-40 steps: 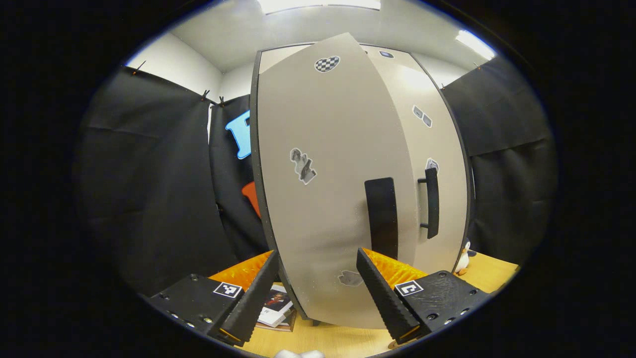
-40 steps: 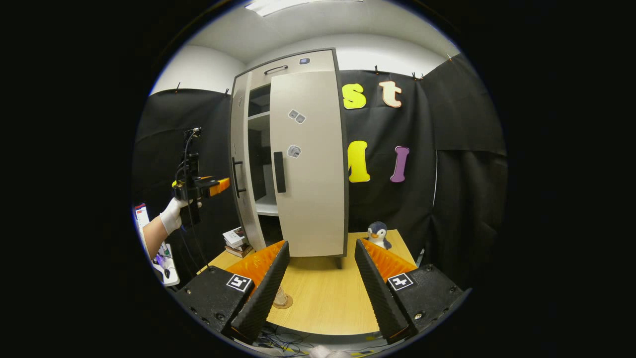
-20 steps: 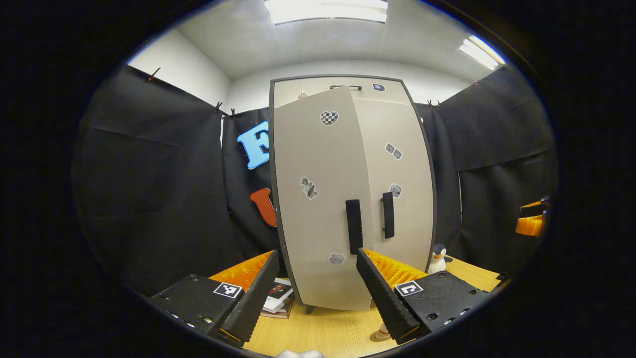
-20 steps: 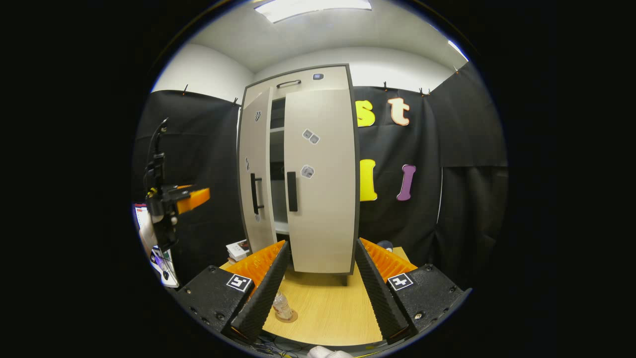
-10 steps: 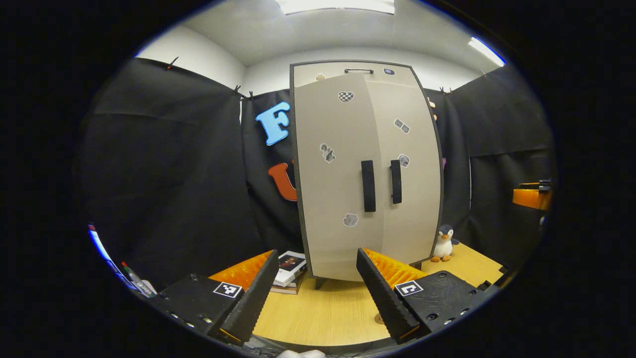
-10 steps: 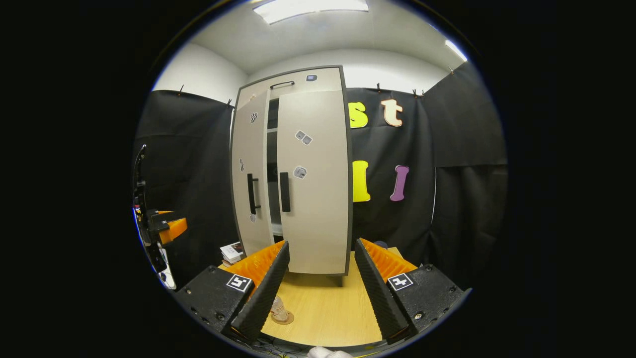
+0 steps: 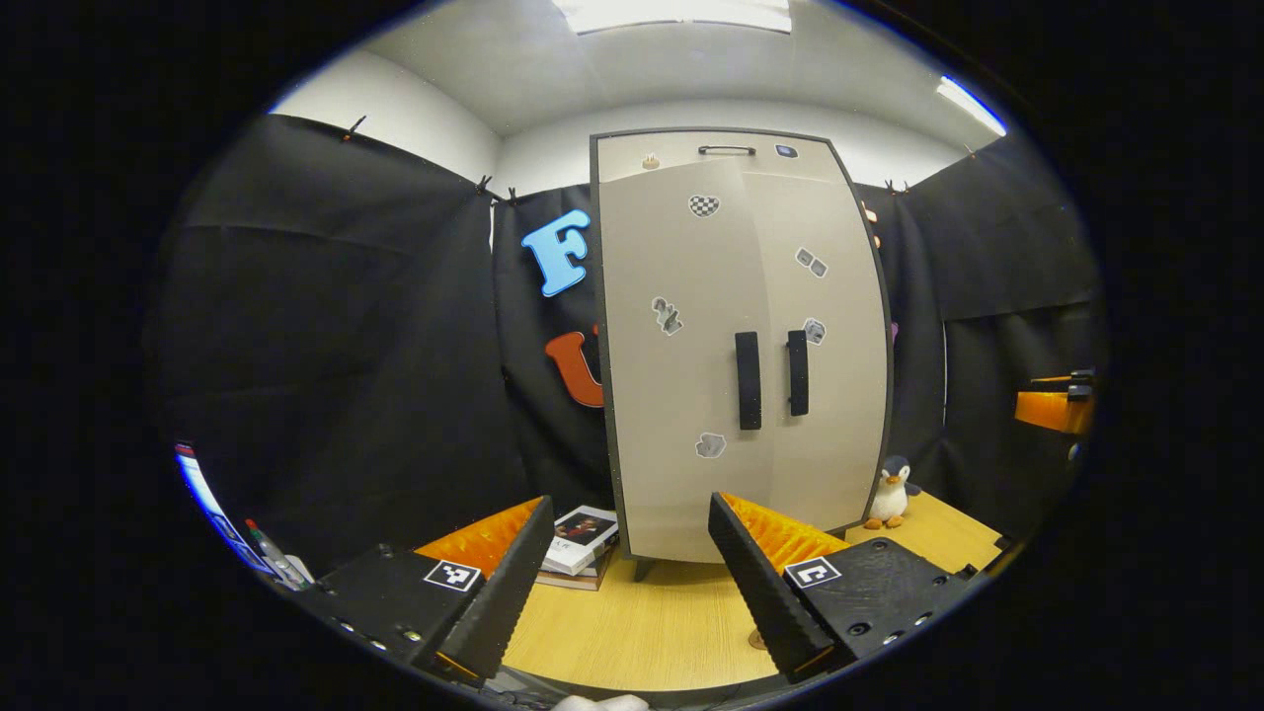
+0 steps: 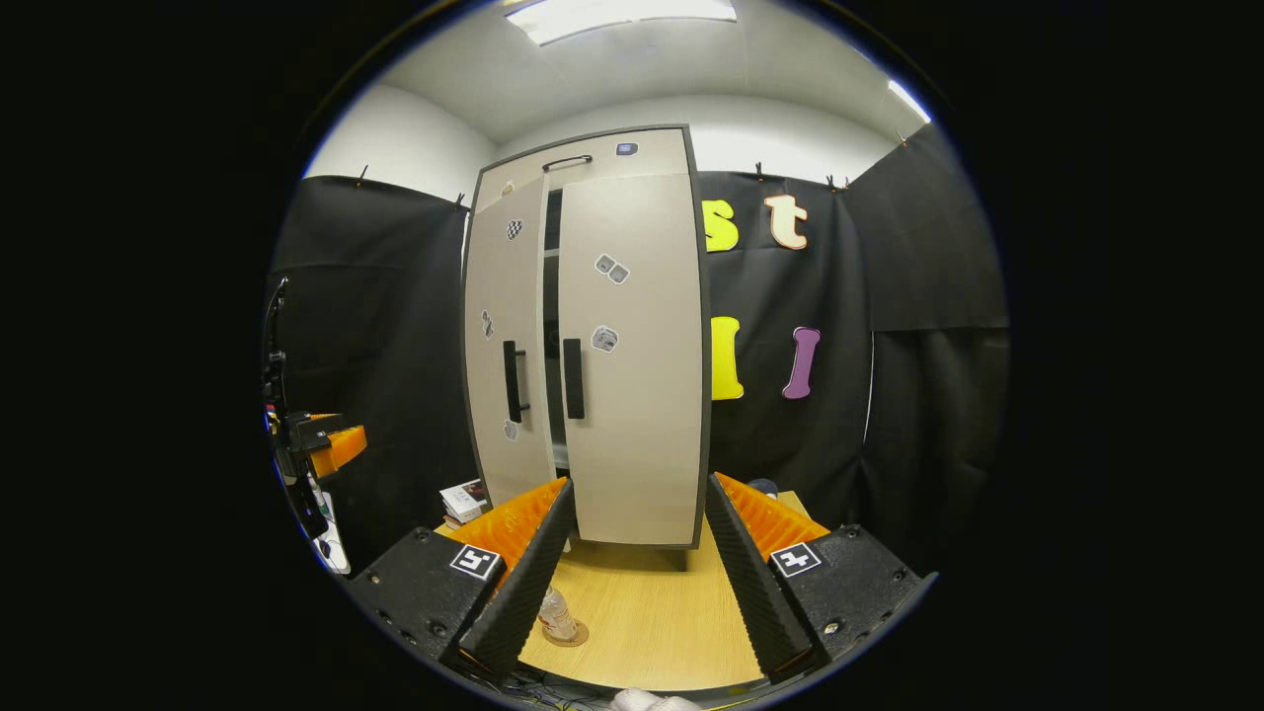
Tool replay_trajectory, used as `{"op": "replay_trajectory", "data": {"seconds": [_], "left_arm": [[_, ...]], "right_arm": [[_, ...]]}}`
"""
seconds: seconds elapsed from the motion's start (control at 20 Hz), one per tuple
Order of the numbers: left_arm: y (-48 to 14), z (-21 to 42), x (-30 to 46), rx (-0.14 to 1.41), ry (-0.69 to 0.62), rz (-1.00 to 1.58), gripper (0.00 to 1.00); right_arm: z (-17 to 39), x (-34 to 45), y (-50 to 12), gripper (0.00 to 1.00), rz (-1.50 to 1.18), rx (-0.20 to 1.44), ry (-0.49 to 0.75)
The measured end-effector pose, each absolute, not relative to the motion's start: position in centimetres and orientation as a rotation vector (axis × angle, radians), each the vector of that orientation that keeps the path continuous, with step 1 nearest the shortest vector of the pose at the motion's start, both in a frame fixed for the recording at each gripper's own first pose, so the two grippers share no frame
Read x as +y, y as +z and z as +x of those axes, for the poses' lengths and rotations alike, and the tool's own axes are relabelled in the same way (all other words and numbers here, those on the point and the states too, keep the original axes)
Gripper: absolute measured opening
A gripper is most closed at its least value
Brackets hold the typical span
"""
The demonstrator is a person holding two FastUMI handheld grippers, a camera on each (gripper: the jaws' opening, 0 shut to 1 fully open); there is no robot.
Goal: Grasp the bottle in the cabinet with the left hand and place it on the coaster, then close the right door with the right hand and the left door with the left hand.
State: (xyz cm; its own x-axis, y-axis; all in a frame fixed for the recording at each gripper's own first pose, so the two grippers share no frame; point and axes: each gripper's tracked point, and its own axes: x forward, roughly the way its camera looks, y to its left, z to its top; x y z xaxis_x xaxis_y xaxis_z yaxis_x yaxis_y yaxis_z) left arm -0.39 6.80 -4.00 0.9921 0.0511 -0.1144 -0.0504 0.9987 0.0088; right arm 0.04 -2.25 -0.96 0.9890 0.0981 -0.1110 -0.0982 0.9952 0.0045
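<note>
Two doors face the grippers, and the gap between them decides the coming move. In the right gripper view, going left to right: the left gripper (image 8: 341, 444) hangs at the far left edge, well apart from the cabinet (image 8: 592, 158); its finger spread cannot be judged from this angle. Next comes the left door (image 8: 504, 346), tall and upright, standing slightly out from the cabinet front with a narrow dark slit between it and the right door (image 8: 637, 355). The right door sits flush with the frame and appears closed.

In the left gripper view the left gripper (image 7: 627, 583) points straight at the cabinet front, with its fingers spread wide and nothing between them. From here the left door (image 7: 671, 375) and right door (image 7: 839, 375) look nearly level, their two upright handles side by side.

The right gripper (image 8: 632, 583) is likewise wide open and empty. Just beside its left finger, low on the table (image 8: 652, 622), the bottle (image 8: 556, 612) stands upright on the coaster (image 8: 568, 634), so placement appears complete.

Judgement: the remaining step is a final push on the left door. The left gripper is the nearer tool to that door's outer face, and the push direction runs forward, toward the cabinet, near the handle edge.
</note>
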Motion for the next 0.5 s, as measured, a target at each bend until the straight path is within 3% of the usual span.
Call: {"op": "replay_trajectory", "data": {"seconds": [0.5], "left_arm": [[-3.5, 0.4, 4.2, 0.11, -0.008, 0.011, 0.96]], "right_arm": [[0.1, -3.4, -1.1, 0.82, 0.019, 0.113, 0.056]]}}
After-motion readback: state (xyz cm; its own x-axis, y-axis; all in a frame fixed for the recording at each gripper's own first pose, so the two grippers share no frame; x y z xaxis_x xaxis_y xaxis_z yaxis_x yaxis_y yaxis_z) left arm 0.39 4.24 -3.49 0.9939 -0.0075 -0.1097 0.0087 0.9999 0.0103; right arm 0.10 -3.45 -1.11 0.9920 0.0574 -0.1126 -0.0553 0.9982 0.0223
